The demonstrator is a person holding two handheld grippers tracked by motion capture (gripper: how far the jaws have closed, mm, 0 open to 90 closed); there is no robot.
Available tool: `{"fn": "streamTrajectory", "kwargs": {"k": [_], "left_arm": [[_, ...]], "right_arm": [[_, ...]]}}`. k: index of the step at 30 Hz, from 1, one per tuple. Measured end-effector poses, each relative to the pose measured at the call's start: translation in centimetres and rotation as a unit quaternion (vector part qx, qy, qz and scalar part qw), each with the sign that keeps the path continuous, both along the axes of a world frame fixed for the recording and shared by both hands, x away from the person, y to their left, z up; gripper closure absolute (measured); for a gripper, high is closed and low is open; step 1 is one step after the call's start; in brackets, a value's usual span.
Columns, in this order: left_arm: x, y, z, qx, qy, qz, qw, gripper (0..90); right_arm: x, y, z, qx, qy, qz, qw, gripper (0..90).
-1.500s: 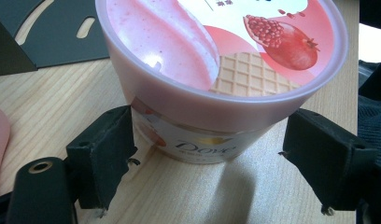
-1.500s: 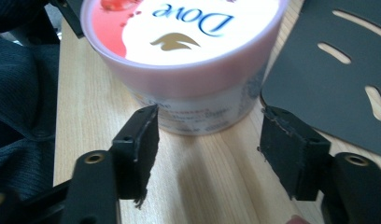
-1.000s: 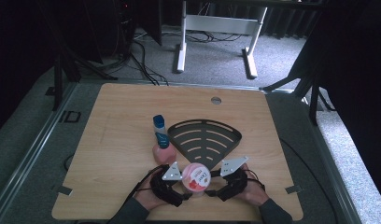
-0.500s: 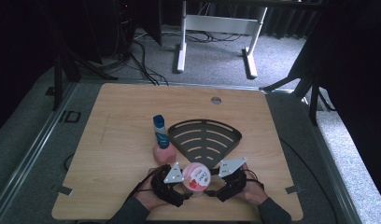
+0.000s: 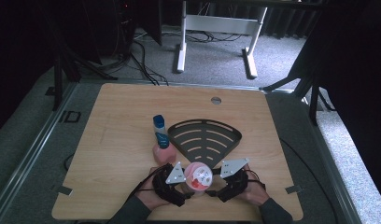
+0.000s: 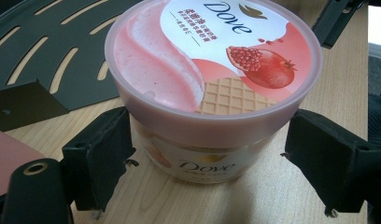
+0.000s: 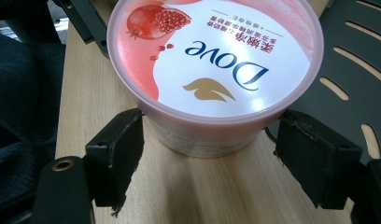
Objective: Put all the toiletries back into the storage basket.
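Observation:
A pink Dove tub with a pomegranate picture on its lid stands upright on the wooden table, near the front edge. My left gripper comes at it from the left and my right gripper from the right. In the left gripper view the tub sits between the two black jaws of the left gripper, which is open, with a gap on the right side. In the right gripper view the right gripper is likewise open around the tub, below the lid's rim.
A black fan-shaped slotted tray lies just behind the tub. To its left stands a bottle with a blue top and a pink base. A round hole sits near the table's far edge. The person's hands hold both grippers at the front edge.
The left gripper has edged slightly right, closer to the tub. The tub and the right gripper stay about where they were.

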State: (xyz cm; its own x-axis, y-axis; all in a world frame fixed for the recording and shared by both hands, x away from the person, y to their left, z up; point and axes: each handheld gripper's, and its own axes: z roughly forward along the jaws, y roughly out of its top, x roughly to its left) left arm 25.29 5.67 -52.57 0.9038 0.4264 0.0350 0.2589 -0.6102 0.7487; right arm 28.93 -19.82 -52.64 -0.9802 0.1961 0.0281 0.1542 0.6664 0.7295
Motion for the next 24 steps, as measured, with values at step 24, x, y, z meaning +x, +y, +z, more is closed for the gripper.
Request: {"fn": "streamTrajectory", "kwargs": {"k": [24], "left_arm": [[0.8,-1.1,0.5,-0.002,-0.004,-0.005,1.0,15.4]], "right_arm": [[0.3,-1.1,0.7,-0.002,-0.009,-0.009,0.9999,23.5]]}}
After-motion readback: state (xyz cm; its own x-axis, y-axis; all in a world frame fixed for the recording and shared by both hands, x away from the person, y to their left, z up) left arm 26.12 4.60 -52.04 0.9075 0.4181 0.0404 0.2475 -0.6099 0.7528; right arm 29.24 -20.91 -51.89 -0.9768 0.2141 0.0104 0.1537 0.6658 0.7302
